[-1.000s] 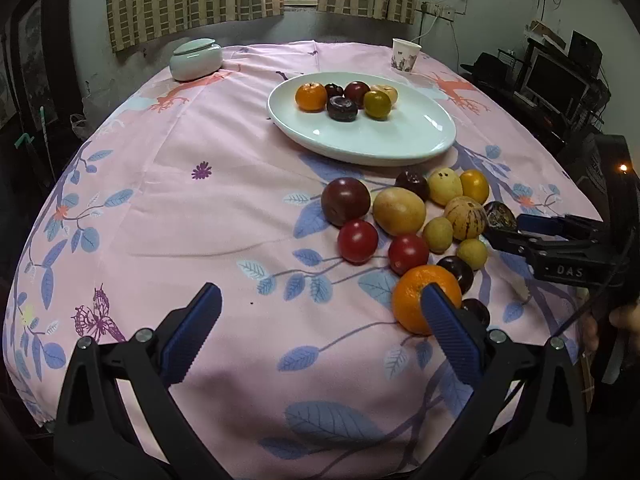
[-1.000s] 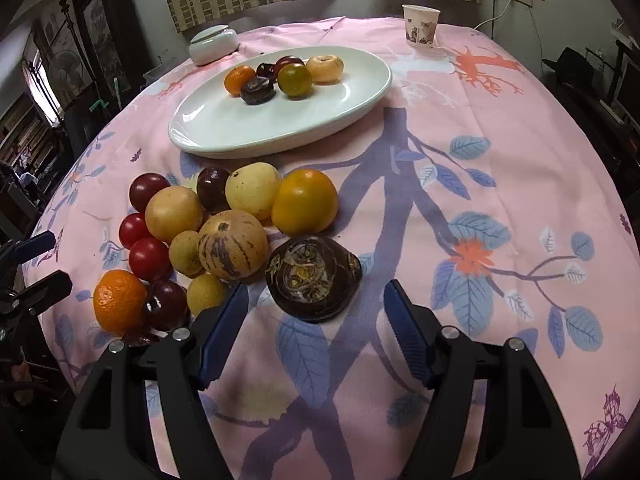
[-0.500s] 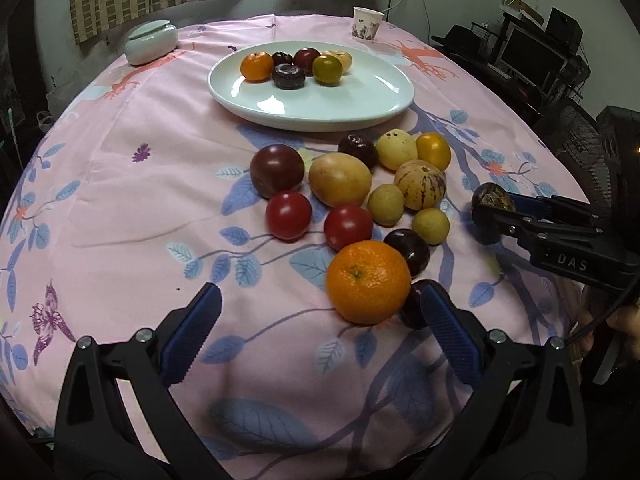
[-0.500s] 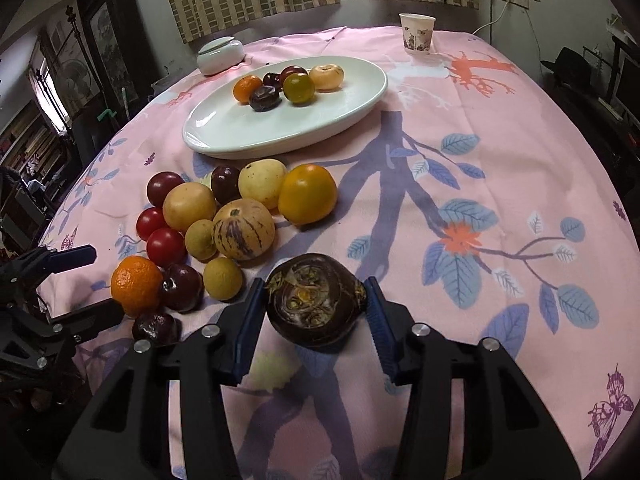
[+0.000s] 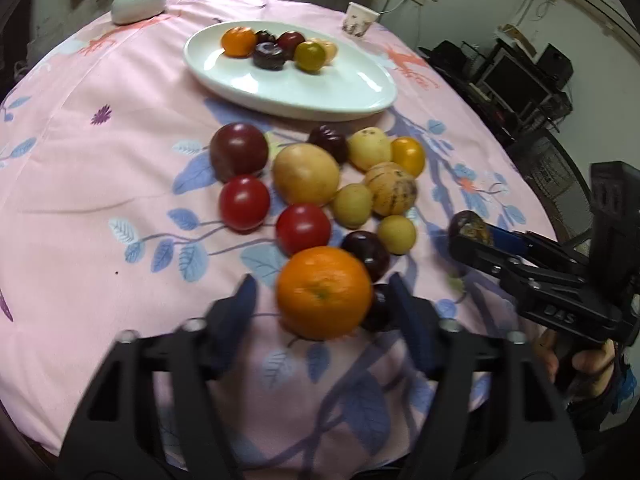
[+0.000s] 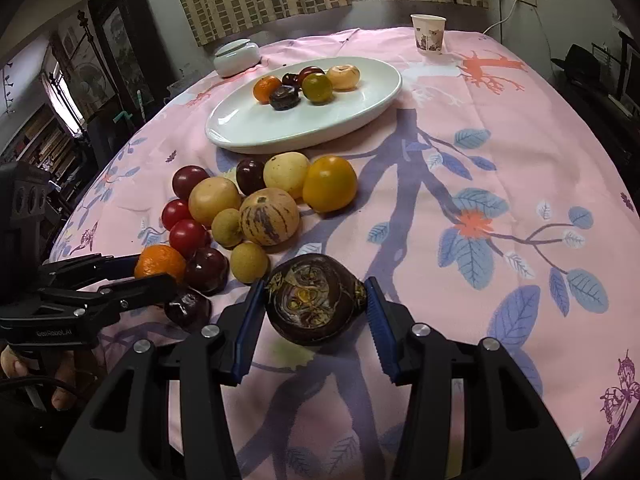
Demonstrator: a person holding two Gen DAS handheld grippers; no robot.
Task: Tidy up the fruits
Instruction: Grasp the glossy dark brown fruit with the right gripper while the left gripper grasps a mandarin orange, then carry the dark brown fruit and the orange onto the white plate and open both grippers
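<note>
- Left hand-held gripper [image 5: 322, 304] straddled the orange [image 5: 324, 292] at the near edge of the fruit pile, jaws closing, pads not yet pressing.
- Right hand-held gripper [image 6: 316, 312] clamped on the dark brown fruit [image 6: 316, 304], plate [image 6: 240, 128] straight ahead.
- Versus a second ago: left dropped in closer, right went from open to gripping.

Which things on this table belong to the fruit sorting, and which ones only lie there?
Belong to the job:
- white plate
- loose fruit pile
- orange, between the closing left tool
- dark round fruit, clamped in the right tool

Only lying there:
- paper cup
- lidded white jar
</note>
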